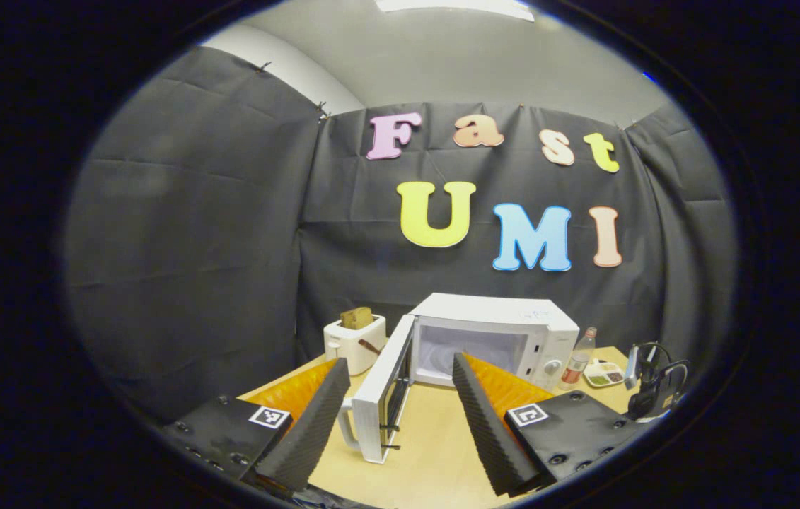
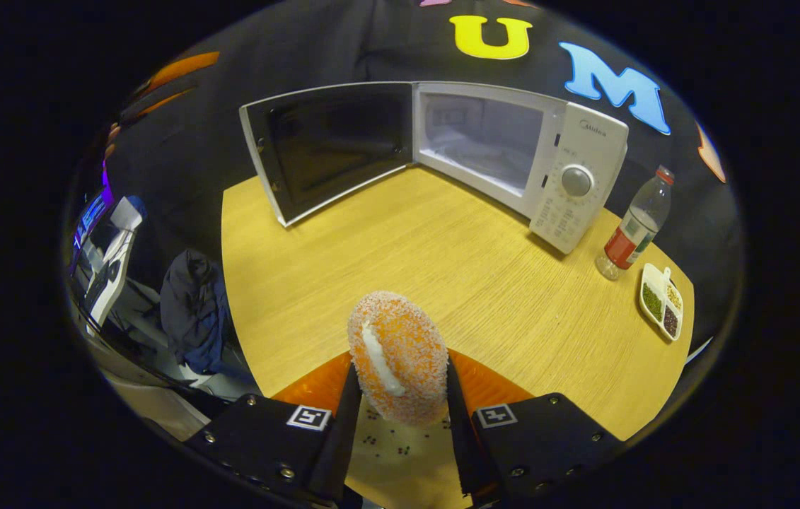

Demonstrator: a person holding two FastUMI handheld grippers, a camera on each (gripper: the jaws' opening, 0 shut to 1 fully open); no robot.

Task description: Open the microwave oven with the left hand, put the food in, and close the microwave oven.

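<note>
The white microwave (image 1: 506, 332) stands at the back of the wooden table with its door (image 1: 385, 396) swung wide toward me. My left gripper (image 1: 400, 364) is open, its fingers spread either side of the door's free edge without touching it. In the right gripper view, my right gripper (image 2: 402, 367) is shut on an orange sugar-coated bun (image 2: 397, 353) with a white cream stripe, held above the table's near edge. The microwave (image 2: 576, 177) lies ahead of it, door (image 2: 329, 148) hanging left, cavity (image 2: 481, 138) bare. The right gripper (image 1: 654, 389) also appears far right in the left gripper view.
A white toaster (image 1: 354, 343) with bread stands left of the microwave. A bottle with a red label (image 2: 629, 233) and a small divided dish (image 2: 661, 300) sit to the microwave's right. Bare tabletop (image 2: 442, 261) stretches between the bun and the oven. A speckled white sheet (image 2: 400, 442) lies beneath the bun.
</note>
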